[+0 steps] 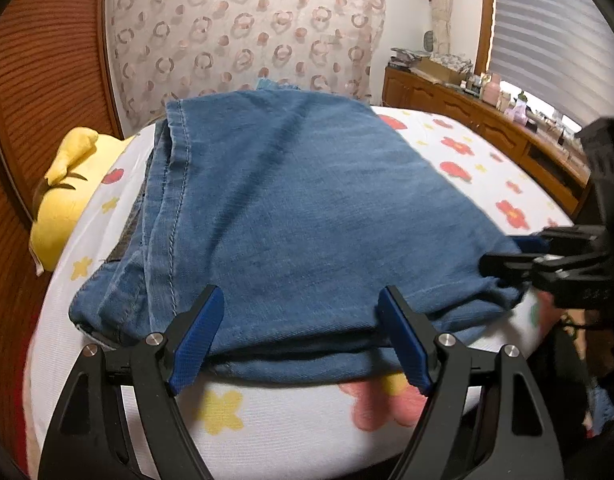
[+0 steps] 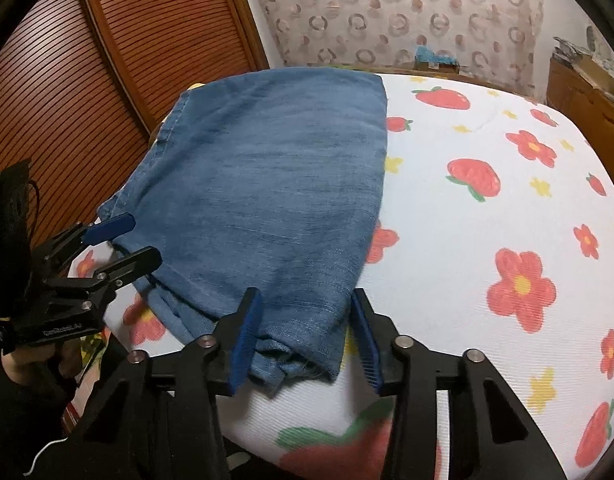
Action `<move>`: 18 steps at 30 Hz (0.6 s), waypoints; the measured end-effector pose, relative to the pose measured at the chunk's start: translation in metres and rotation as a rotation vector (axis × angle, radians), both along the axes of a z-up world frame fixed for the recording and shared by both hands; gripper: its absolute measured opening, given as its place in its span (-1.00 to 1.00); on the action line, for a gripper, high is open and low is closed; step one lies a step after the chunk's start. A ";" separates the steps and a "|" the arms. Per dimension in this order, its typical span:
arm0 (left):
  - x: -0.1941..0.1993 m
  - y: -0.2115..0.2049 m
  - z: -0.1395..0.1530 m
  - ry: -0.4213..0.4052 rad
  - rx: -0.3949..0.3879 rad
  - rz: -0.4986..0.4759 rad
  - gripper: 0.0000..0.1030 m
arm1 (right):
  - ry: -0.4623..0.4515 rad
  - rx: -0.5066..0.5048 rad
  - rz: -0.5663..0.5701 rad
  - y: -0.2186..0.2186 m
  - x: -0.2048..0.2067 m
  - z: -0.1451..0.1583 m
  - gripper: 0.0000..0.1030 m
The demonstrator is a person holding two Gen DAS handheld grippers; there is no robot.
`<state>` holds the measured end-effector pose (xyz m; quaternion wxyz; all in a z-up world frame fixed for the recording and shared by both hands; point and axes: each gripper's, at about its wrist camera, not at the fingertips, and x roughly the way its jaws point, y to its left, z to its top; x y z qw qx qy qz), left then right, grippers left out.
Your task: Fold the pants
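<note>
Blue denim pants (image 1: 291, 200) lie folded into a thick stack on a white bedsheet (image 1: 291, 412) printed with flowers and strawberries. My left gripper (image 1: 301, 296) is open wide at the stack's near edge, its blue pads (image 1: 199, 336) standing over the cloth without pinching it. The right wrist view shows the pants (image 2: 275, 176) with their near right corner between the jaws of my right gripper (image 2: 305, 296). Those jaws are open, with a strip of sheet visible beside the right pad (image 2: 365, 332). Each gripper appears in the other's view: right gripper (image 1: 501, 252), left gripper (image 2: 145, 238).
A yellow plush toy (image 1: 67, 196) lies left of the pants by the wooden slatted doors (image 2: 87, 80). A patterned curtain (image 1: 243, 28) hangs behind the bed. A wooden cabinet (image 1: 487, 120) with clutter runs along the right. A gloved hand (image 2: 23, 364) holds the left gripper.
</note>
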<state>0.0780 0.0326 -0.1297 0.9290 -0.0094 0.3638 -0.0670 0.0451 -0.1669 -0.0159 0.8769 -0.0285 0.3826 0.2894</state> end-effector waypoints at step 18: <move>-0.004 -0.003 -0.008 -0.002 -0.025 -0.027 0.56 | -0.084 0.100 0.080 -0.004 -0.011 0.032 -0.61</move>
